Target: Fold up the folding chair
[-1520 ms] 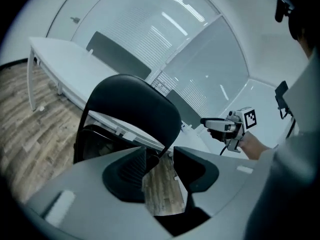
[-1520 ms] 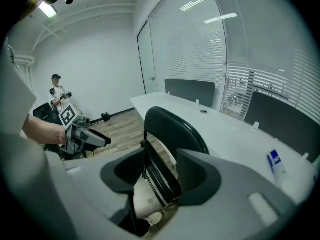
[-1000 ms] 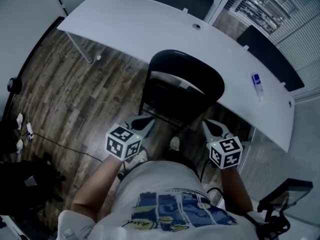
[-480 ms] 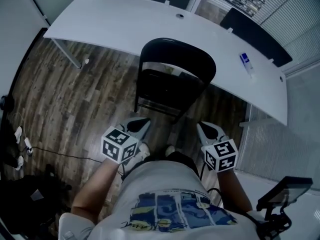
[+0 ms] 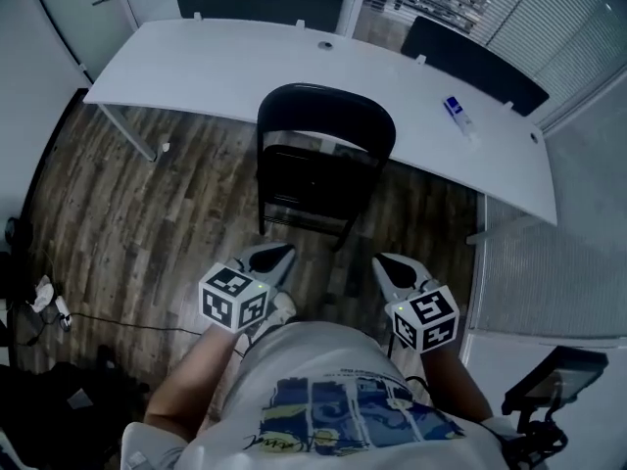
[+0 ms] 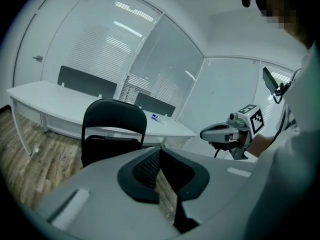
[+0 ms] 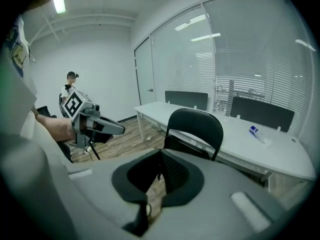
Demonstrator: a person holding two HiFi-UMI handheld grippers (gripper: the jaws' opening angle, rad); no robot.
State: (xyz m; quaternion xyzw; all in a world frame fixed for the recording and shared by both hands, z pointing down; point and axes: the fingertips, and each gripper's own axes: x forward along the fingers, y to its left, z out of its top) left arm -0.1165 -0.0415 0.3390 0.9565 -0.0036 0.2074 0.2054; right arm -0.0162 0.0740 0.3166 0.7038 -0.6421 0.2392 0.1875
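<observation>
A black folding chair [image 5: 318,160] stands unfolded on the wood floor, its rounded backrest against the white desk [image 5: 225,67]. The same chair [image 6: 111,129] shows in the left gripper view, and the chair [image 7: 196,131] again in the right gripper view. My left gripper [image 5: 275,258] hangs shut and empty, short of the seat's near left corner. My right gripper [image 5: 386,266] is shut too, empty, short of the near right corner. Neither touches the chair. Each gripper sees the other: the right gripper [image 6: 206,133], the left gripper [image 7: 119,129].
A small blue and white object [image 5: 457,113] lies on the desk's right part. Dark desk screens [image 5: 260,3] stand behind it, a glass wall with blinds [image 6: 115,59] beyond. Cables and a dark bag [image 5: 49,390] lie at the left. A person [image 7: 70,86] stands far back.
Both grippers have drawn back from the chair toward my body, still shut. The chair now sits farther ahead in the head view, with more floor between it and the fingertips.
</observation>
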